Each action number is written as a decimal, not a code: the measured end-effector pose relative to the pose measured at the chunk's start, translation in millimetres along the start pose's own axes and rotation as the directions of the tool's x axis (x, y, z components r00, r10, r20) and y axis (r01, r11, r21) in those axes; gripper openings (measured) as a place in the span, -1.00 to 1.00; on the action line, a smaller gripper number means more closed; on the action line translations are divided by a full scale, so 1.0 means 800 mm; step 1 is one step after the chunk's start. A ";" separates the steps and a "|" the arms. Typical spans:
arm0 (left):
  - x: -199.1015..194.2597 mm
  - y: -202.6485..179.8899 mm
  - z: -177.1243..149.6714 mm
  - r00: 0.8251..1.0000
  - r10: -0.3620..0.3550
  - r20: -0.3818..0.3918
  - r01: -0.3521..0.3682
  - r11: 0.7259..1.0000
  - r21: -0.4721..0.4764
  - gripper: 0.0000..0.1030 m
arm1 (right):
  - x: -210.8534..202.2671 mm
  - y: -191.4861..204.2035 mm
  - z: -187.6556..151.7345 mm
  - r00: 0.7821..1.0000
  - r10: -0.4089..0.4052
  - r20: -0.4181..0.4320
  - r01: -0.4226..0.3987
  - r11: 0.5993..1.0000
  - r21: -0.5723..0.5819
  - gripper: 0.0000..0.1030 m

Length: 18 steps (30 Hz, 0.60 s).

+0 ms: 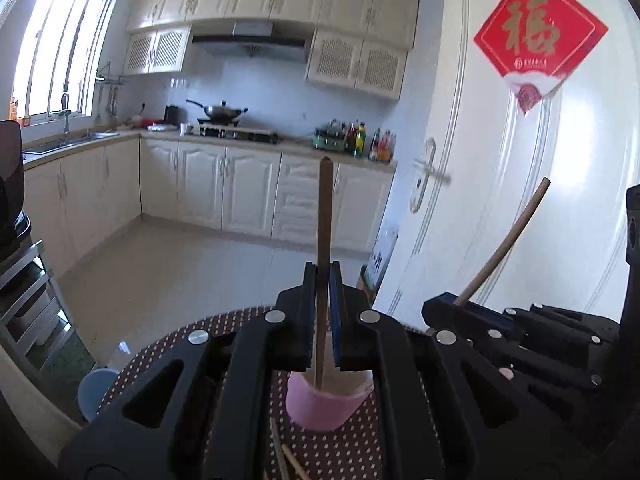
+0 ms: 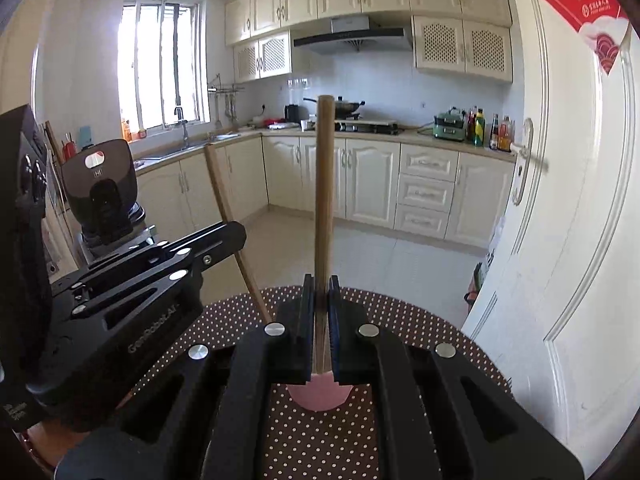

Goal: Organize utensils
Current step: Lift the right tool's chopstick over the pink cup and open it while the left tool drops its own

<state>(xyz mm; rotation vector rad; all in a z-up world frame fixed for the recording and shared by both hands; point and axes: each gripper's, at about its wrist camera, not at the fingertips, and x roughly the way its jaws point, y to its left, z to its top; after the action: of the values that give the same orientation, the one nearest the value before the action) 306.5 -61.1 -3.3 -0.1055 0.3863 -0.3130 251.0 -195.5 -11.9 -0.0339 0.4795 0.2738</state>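
Left wrist view: left gripper (image 1: 322, 280) pinches one chopstick (image 1: 323, 216) upright over the pink cup (image 1: 320, 408); right gripper (image 2: 321, 292) clamps another chopstick (image 2: 324, 184) too

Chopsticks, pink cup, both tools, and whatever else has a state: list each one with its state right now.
Left tool: shut on a chopstick.
Left chopstick: upright, lower end inside the pink cup.
Right tool: shut on a chopstick.
Right chopstick: upright, above the pink cup.
Pink cup: upright on the dotted table.
Loose chopsticks: lying on the table.
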 end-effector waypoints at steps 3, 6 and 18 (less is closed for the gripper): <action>-0.002 0.001 -0.002 1.000 0.000 -0.029 0.000 1.000 0.002 -0.80 | 0.002 -0.001 -0.003 1.000 0.005 -0.014 -0.004 1.000 0.015 -0.90; -0.006 -0.003 -0.005 0.999 0.032 -0.040 -0.031 0.999 0.022 -0.58 | 0.003 -0.002 -0.004 1.000 0.002 -0.027 -0.001 1.000 0.021 -0.90; -0.045 0.003 -0.006 0.995 0.066 -0.069 -0.064 0.998 0.029 0.14 | -0.019 0.001 -0.001 0.999 0.011 -0.036 -0.009 0.998 0.065 -0.79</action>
<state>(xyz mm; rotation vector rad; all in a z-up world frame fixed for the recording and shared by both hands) 273.7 -47.6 4.3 -0.0557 0.4541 -0.2577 237.5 -198.8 -5.5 0.0268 0.5244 0.2674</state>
